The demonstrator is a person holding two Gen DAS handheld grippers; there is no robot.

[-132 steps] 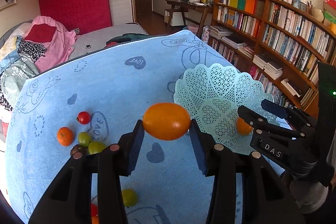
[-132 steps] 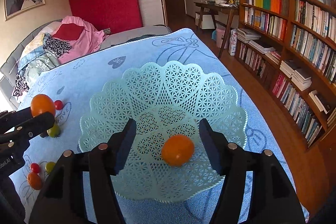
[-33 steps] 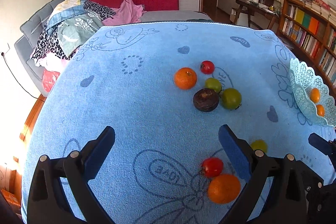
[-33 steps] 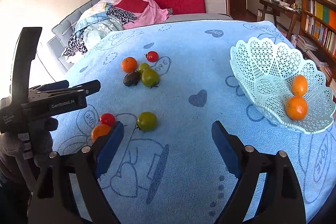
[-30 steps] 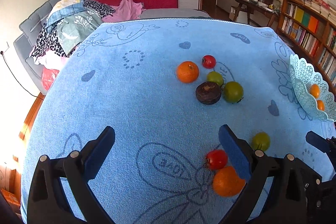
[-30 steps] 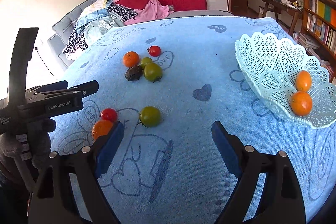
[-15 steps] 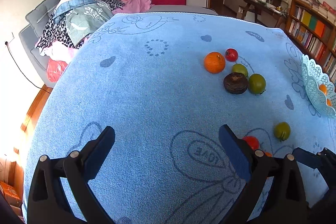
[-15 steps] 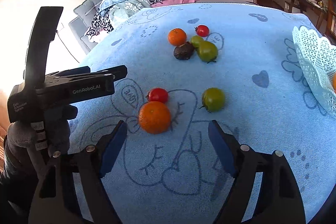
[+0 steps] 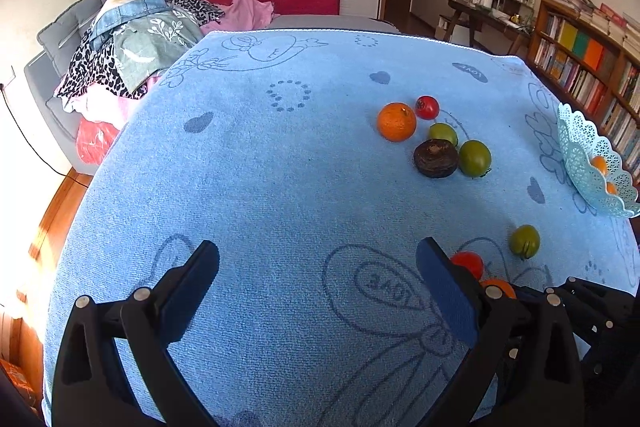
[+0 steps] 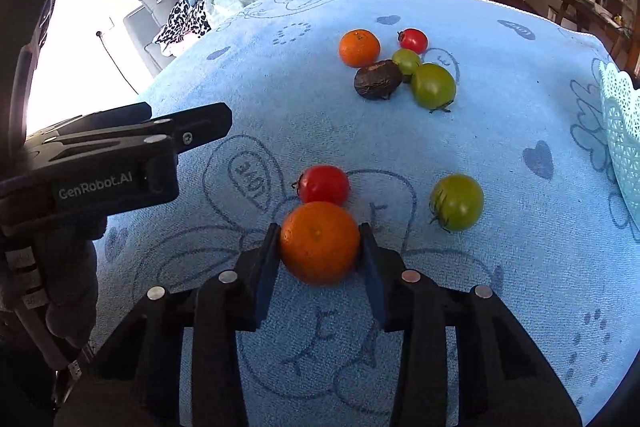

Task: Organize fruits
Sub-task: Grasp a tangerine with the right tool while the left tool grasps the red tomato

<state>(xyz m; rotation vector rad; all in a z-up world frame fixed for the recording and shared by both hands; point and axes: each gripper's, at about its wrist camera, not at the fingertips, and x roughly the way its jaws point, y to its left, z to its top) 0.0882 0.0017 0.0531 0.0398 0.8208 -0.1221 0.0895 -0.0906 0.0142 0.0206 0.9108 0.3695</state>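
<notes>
On the blue towel an orange (image 10: 320,251) lies between the pads of my right gripper (image 10: 319,233); its jaws are closing and both pads touch the fruit's sides. Just behind it is a red tomato (image 10: 324,184), and a green tomato (image 10: 457,201) lies to the right. My left gripper (image 9: 318,255) hovers open over bare towel with nothing between its fingers. The mint lattice basket (image 9: 580,147) at the right edge holds two oranges (image 9: 599,163).
Farther back lies a cluster: an orange (image 10: 359,47), a red tomato (image 10: 414,40), two green tomatoes (image 10: 433,85) and a dark brown fruit (image 10: 377,79). A sofa heaped with clothes (image 9: 140,39) stands beyond the towel's left side, bookshelves (image 9: 592,59) at the right.
My right gripper has moved down and left to the near orange, and its wide jaws have closed in on the fruit. The left gripper has stayed open, shifting slightly left.
</notes>
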